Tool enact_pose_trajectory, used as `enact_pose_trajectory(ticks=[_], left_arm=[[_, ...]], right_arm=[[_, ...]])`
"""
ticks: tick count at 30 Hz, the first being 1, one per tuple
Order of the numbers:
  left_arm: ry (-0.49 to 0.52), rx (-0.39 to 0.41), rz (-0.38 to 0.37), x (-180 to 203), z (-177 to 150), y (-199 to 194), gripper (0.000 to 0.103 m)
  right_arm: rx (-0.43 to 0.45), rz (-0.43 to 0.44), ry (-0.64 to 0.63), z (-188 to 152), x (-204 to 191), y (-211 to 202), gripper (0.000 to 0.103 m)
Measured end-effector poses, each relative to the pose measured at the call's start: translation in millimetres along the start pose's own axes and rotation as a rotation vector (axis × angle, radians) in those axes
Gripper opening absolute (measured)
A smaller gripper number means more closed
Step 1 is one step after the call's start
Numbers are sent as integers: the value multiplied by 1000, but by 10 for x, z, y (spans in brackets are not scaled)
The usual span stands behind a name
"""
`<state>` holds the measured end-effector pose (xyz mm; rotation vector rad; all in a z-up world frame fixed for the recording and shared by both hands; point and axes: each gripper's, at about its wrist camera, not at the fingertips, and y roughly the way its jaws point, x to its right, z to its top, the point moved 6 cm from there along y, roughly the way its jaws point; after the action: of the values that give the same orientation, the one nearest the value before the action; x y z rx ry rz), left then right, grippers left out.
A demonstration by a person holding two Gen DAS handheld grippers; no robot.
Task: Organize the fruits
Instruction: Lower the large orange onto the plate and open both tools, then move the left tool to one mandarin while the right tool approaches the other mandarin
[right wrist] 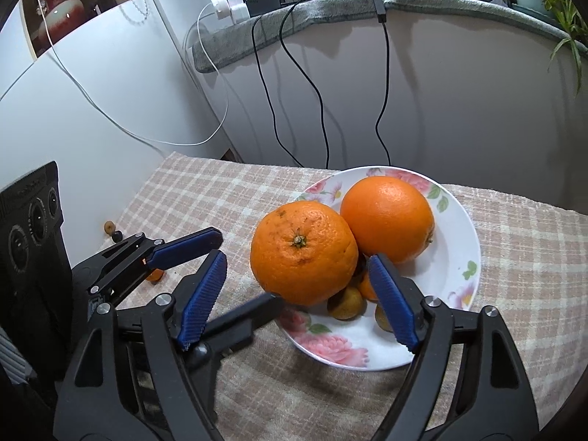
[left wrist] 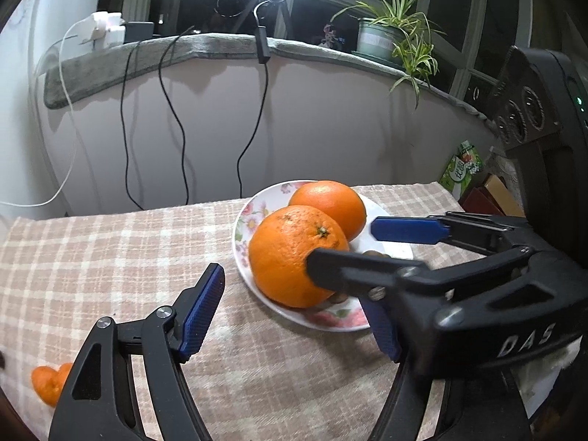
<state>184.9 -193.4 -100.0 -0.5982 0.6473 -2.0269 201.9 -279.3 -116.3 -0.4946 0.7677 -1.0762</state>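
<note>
Two large oranges lie on a white flowered plate [right wrist: 455,268], the near orange [right wrist: 303,251] leaning on the far orange [right wrist: 387,217]. Small brownish fruits [right wrist: 345,307] sit under them. My right gripper [right wrist: 297,257] is open, its blue pads either side of the near orange [left wrist: 286,253] without pressing on it. It enters the left wrist view as the right gripper [left wrist: 341,244], one black finger crossing the near orange. My left gripper [left wrist: 290,294] stands open and empty at the plate's left rim [left wrist: 240,242]. In the right wrist view one finger of the left gripper [right wrist: 250,268] reaches under the near orange.
A checked cloth [left wrist: 128,257] covers the table. A small tangerine [left wrist: 49,384] lies on it at the near left, and two small dark bits [right wrist: 112,230] lie near the far left edge. Cables hang down the wall behind. A green carton [left wrist: 463,171] stands at the right.
</note>
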Motion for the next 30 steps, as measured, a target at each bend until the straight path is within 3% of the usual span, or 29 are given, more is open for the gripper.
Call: enact_pose_trajectory(ticks=[19, 30], left_arm=[[-35, 40, 46, -204, -183, -444, 73], [-76, 59, 108, -538, -326, -693, 73]], right_arm=[[105, -53, -25, -82, -89, -323, 82], [105, -41, -84, -163, -361, -262, 82]])
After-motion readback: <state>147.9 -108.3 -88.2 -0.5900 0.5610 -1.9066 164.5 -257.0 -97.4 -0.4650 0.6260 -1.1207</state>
